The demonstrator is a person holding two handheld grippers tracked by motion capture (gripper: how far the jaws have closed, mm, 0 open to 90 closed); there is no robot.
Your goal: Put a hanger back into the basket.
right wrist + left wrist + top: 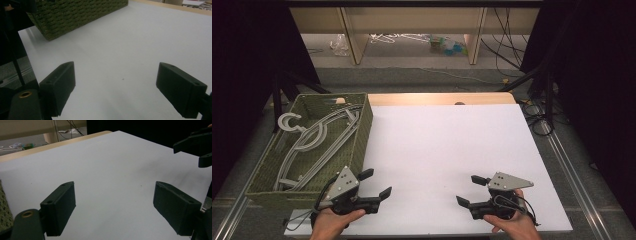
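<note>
I see both grippers low in the high view, near the bottom edge of the white table (pixel 442 150): the left gripper (pixel 376 183) sits at lower left, just beside the near corner of the green basket (pixel 362 135), and the right gripper (pixel 469 190) sits at lower right, well apart from it. Both are released, jaws spread wide with nothing between them; each gripper view confirms this, showing bare white surface between the two black pads. In the left gripper view the other gripper shows at the upper right of the frame, and in the right gripper view the basket (pixel 75 17) fills the upper left. The hangers (pixel 312 145) are the nearest things to work on: several grey ones lie stacked lengthwise inside the basket at the left of the high view, their hooks toward its far end, one hook (pixel 289 121) curling over the rim at upper left. None of them is out on the table, and neither gripper touches them or the basket. I judge the job to be at its very start: nothing is lifted, nothing is laid out, and every hanger is yet to be taken. The left gripper is the better placed to reach in first, since it is already beside the basket wall.
</note>
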